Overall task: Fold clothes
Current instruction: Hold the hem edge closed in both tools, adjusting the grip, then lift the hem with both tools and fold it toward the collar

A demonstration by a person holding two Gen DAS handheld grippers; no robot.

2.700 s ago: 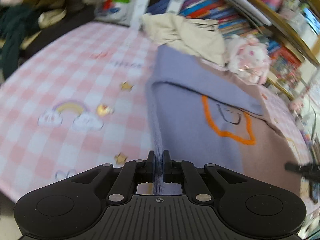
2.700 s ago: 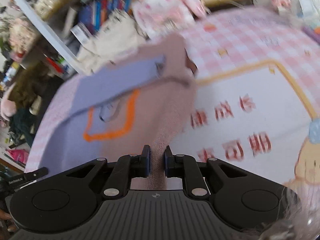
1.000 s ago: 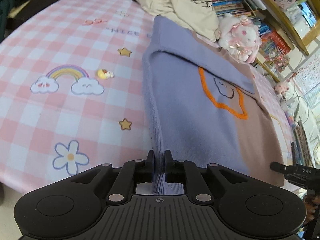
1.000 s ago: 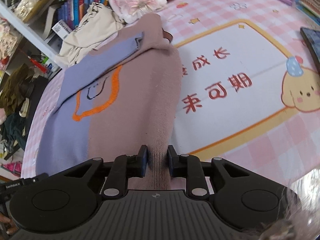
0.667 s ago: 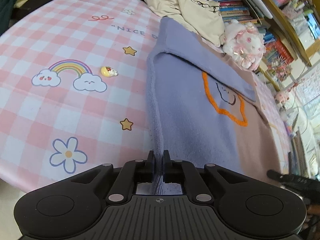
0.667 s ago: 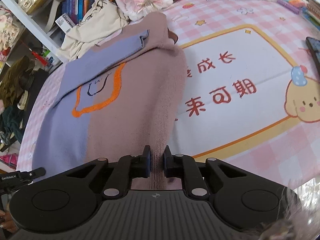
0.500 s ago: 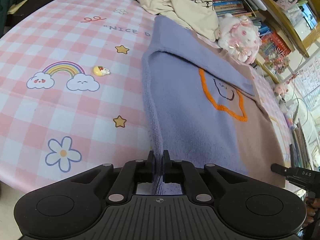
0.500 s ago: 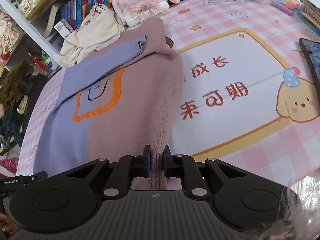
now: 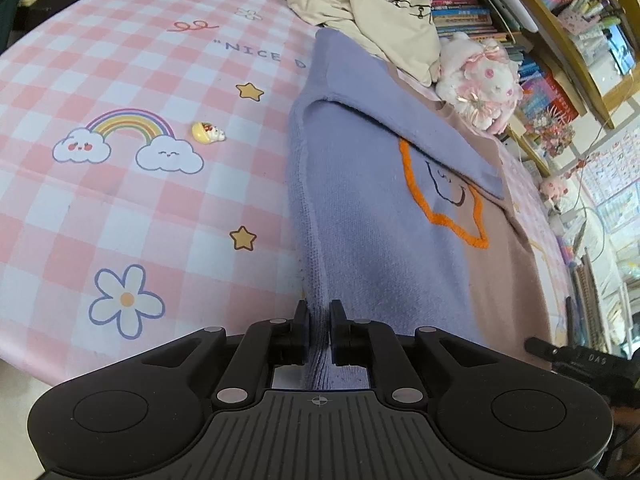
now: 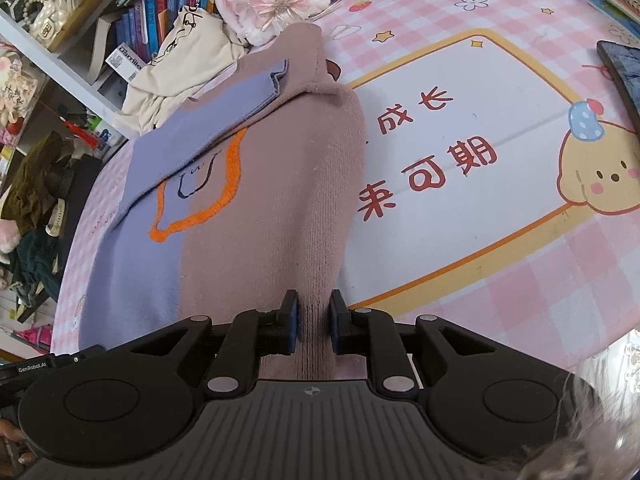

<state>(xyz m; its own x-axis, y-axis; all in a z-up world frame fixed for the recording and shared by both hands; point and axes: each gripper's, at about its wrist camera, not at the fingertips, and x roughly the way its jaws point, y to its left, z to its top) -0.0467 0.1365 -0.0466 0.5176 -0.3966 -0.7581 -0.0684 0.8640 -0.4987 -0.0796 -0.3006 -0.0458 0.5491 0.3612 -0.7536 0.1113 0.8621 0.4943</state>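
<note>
A two-tone sweater, purple on one half and dusty pink on the other with an orange-outlined star, lies on the pink checked table cover with its sleeves folded across the chest. My left gripper (image 9: 319, 320) is shut on the purple hem corner of the sweater (image 9: 372, 216). My right gripper (image 10: 313, 316) is shut on the pink hem corner of the sweater (image 10: 276, 208). Both hold the near hem at the table's front edge.
A cream garment (image 9: 372, 12) and a white plush rabbit (image 9: 476, 80) lie beyond the sweater's collar, in front of bookshelves (image 9: 472, 4). A small yellow charm (image 9: 207, 132) sits left of the sweater. A dark tablet (image 10: 620, 72) lies at the far right edge.
Both grippers stayed shut on the hem corners. The sweater was pulled toward the near edge and now lies flatter and smoother on the table than in the earliest frames.
</note>
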